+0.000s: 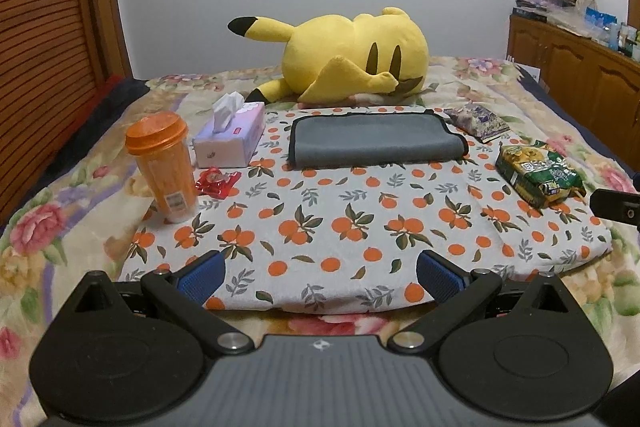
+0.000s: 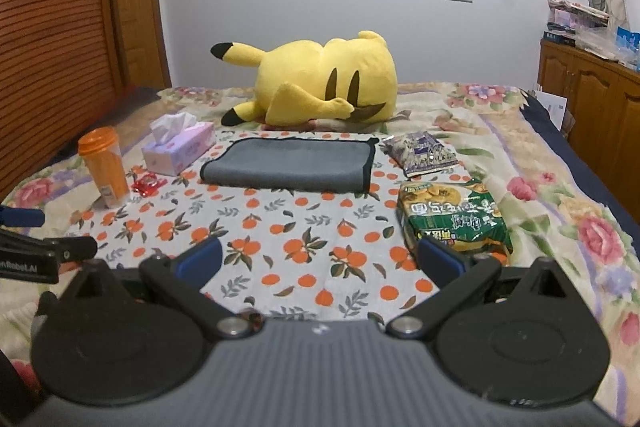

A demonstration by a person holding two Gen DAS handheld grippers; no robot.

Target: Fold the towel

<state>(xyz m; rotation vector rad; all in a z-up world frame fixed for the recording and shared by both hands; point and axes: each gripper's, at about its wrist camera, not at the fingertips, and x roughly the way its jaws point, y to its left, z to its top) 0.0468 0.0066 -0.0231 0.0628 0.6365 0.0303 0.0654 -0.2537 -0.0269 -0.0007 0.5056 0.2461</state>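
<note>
A grey towel with black edging [image 1: 374,141] lies folded flat at the far side of an orange-print cloth [image 1: 360,227] on the bed. It also shows in the right wrist view [image 2: 290,165]. My left gripper [image 1: 320,275] is open and empty, held above the near edge of the cloth, well short of the towel. My right gripper [image 2: 320,261] is open and empty, also over the near part of the cloth [image 2: 300,239]. Part of the right gripper shows at the right edge of the left view [image 1: 616,207].
An orange cup [image 1: 164,167], a tissue box [image 1: 230,141] and a red wrapper [image 1: 216,181] stand left of the towel. A purple packet [image 1: 478,123] and a green snack bag [image 1: 538,173] lie to its right. A yellow plush toy [image 1: 352,55] lies behind.
</note>
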